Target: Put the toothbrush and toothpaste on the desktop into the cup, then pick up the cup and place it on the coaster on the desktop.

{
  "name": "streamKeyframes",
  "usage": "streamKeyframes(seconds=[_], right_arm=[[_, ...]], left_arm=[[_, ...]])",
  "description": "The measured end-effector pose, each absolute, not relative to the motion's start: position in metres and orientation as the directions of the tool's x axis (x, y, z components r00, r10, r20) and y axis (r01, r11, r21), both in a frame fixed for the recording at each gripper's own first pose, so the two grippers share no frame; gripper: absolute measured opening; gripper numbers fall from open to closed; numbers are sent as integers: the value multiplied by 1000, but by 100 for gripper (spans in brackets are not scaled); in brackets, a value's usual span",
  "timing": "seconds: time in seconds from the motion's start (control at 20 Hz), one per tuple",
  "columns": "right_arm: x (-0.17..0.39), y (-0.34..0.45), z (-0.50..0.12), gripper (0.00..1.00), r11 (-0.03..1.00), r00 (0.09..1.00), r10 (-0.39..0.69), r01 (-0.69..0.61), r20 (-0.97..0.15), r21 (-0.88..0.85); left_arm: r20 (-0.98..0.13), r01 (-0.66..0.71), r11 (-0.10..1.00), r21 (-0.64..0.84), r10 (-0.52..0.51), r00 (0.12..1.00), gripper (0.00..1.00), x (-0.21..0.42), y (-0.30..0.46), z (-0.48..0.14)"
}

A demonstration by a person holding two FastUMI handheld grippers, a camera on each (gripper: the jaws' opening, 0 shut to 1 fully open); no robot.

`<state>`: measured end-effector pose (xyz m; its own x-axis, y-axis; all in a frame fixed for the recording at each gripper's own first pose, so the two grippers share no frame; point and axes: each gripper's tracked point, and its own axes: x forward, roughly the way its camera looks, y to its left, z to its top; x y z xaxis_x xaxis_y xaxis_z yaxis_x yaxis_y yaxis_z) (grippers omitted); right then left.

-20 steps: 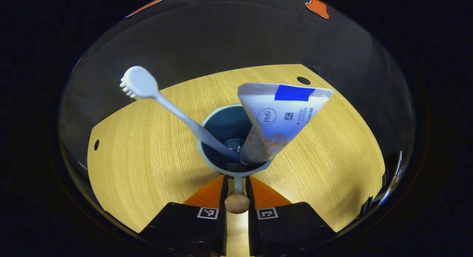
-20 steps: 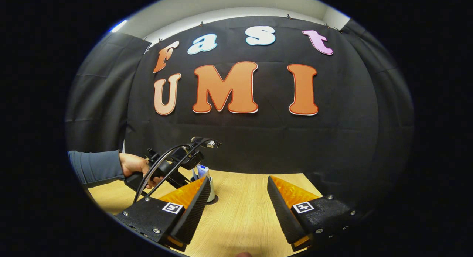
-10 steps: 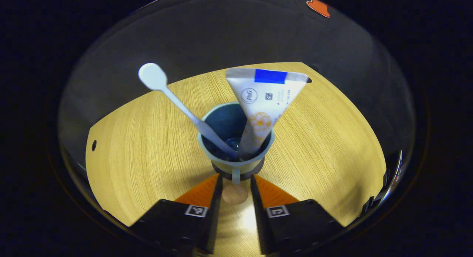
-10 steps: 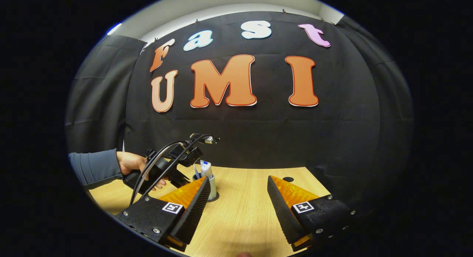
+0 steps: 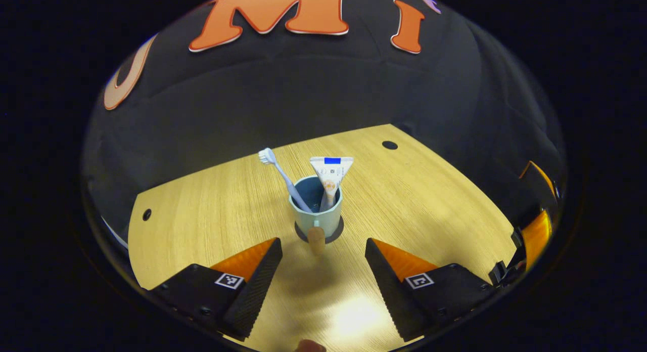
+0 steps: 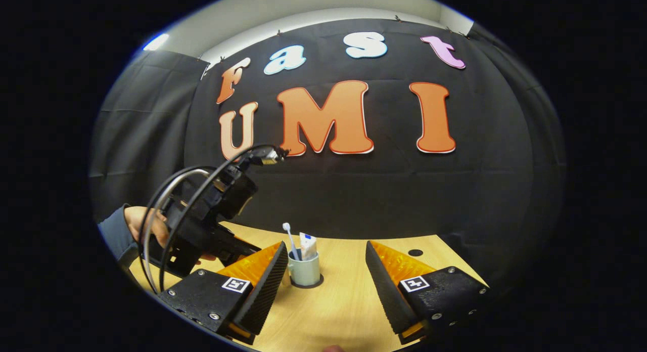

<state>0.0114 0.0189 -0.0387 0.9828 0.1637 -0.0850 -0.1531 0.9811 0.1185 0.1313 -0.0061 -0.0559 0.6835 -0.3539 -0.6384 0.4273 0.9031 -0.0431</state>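
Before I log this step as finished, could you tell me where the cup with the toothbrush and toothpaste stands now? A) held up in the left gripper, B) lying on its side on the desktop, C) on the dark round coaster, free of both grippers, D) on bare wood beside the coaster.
C: the cup stands upright on the coaster, and the left gripper is open, short of it.

Toothbrush (image 5: 283,177) and toothpaste (image 5: 330,177) in cup (image 5: 317,218); cup on coaster (image 5: 337,234).

Dim booth; overhead glare pools on the desk (image 5: 354,311) at 6 o'clock. Sharp centres, fisheye bending at the edges, possibly slight softness there.
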Motion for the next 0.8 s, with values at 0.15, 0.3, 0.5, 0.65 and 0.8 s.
streamKeyframes(seconds=[0.15,0.3,0.5,0.65,0.8], right_arm=[[13,34,-26,93,980,986,160,-153,-41,127],[17,48,-20,92,980,987,158,-154,-20,128],[19,62,-13,89,981,989,150,-149,0,120],[20,69,-12,92,986,990,138,-138,10,96],[20,77,-11,89,987,991,135,-136,12,84]], left_arm=[[-552,382,922,-62,-350,757,99,112,8,-25],[-441,302,953,-4,-273,855,99,102,39,4],[-301,191,980,53,-167,939,98,89,83,30],[-198,110,991,74,-94,976,97,75,115,46],[-125,55,996,67,-46,991,98,60,144,58]])
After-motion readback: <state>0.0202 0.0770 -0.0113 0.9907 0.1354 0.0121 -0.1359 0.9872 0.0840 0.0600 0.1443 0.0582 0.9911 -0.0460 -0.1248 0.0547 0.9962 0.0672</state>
